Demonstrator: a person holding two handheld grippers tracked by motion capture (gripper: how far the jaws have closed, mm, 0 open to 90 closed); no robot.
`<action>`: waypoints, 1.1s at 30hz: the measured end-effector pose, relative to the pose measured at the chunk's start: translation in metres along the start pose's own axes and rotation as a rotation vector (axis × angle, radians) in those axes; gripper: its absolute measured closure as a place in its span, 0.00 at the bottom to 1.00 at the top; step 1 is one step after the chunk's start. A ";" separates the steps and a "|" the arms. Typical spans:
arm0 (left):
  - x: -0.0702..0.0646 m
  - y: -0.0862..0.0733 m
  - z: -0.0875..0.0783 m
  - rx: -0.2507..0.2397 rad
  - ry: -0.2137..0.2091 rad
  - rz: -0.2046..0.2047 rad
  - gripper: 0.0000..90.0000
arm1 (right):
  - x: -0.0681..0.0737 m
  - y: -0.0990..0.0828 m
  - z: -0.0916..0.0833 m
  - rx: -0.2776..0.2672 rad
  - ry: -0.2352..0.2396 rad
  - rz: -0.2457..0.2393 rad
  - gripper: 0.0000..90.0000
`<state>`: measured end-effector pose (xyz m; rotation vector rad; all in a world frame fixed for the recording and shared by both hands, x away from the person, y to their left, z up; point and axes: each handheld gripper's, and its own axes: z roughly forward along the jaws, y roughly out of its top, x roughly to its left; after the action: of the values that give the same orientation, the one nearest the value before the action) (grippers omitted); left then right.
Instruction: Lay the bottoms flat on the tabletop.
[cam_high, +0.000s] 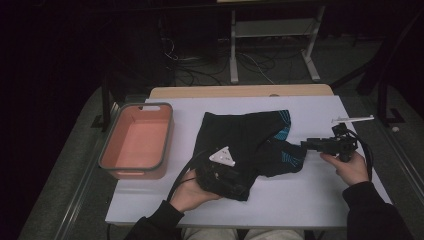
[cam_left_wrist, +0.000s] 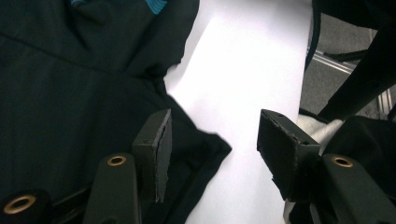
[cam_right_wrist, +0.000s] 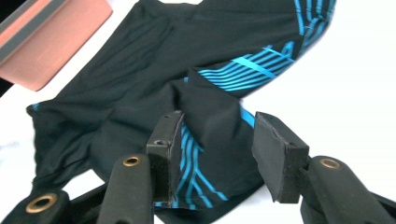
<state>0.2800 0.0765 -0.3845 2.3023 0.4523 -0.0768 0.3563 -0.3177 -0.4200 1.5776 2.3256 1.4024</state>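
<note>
Nearest the table's (cam_high: 280, 200) front edge: left gripper (cam_high: 225, 176), held in the left hand (cam_high: 192, 192), over the near corner of the black shorts (cam_high: 240, 145). In the left gripper view, jaws parted at a middling width above that corner (cam_left_wrist: 205, 144), with bare white tabletop between them; no pad seen pressing on cloth.

At right: right gripper (cam_high: 306, 145) in the right hand (cam_high: 352, 167), pointing at the blue-striped leg end of the shorts. In the right gripper view, jaws likewise partly open, a raised fold of cloth (cam_right_wrist: 210, 116) lying between the pads (cam_right_wrist: 169, 140); contact not clear.

Mid-table: shorts spread flat and rumpled, between the two grippers.

At left, just beside the shorts: pink tub (cam_high: 137, 142), grey-rimmed, seen as a corner (cam_right_wrist: 51, 42) in the right gripper view.

Beyond the table: metal frame legs (cam_high: 272, 45) and floor cables (cam_high: 200, 70), dim and hard to make out.
</note>
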 end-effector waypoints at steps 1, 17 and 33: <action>0.000 0.002 0.001 0.000 -0.003 0.002 0.50 | -0.003 0.000 0.001 0.001 -0.004 0.006 0.57; 0.002 0.036 0.028 -0.026 -0.032 0.035 0.51 | -0.035 -0.004 0.017 0.044 -0.044 0.082 0.64; 0.030 0.047 0.058 -0.044 0.017 -0.006 0.55 | -0.037 -0.004 0.036 0.129 -0.045 0.065 0.92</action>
<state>0.3289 0.0137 -0.3984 2.2598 0.4652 -0.0500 0.3878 -0.3221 -0.4611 1.7137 2.4038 1.2374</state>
